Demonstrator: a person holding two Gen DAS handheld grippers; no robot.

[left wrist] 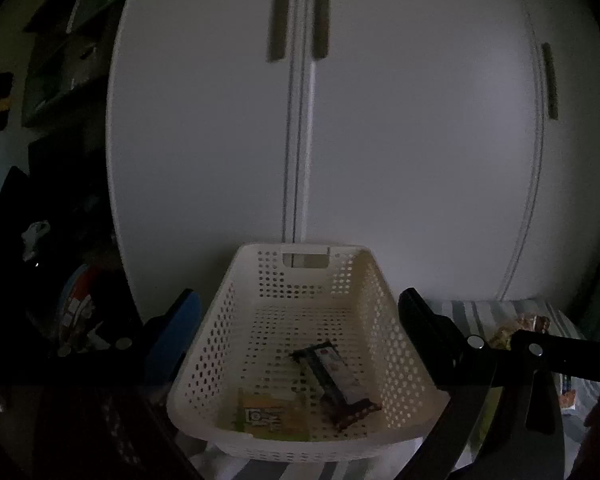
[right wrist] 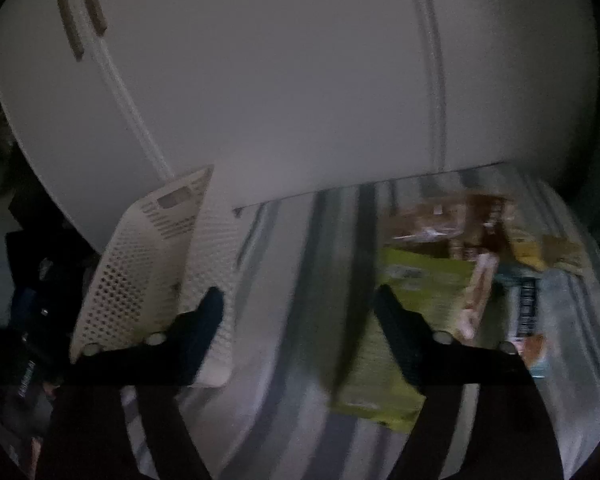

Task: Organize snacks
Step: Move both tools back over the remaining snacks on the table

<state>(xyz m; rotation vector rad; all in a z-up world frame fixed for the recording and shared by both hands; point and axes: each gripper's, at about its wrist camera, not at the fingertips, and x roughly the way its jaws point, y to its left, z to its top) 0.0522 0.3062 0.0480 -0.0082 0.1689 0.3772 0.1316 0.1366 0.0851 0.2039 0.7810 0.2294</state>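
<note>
A white perforated basket (left wrist: 364,280) stands on a striped cloth. Inside it lie a dark snack bar (left wrist: 336,380) and a yellow-green packet (left wrist: 272,418). My left gripper (left wrist: 300,316) is open, its fingers spread to either side of the basket. In the right wrist view the basket (right wrist: 148,264) is at the left. A green snack bag (right wrist: 384,360) and a pile of other snack packets (right wrist: 500,248) lie on the cloth at the right. My right gripper (right wrist: 300,300) is open above the cloth, between the basket and the green bag, holding nothing.
White cupboard doors (left wrist: 340,120) with dark handles rise right behind the basket. Dark shelves and clutter (left wrist: 60,240) fill the left side. The striped cloth (right wrist: 284,360) shows bare between the basket and the snack pile. The scene is dim.
</note>
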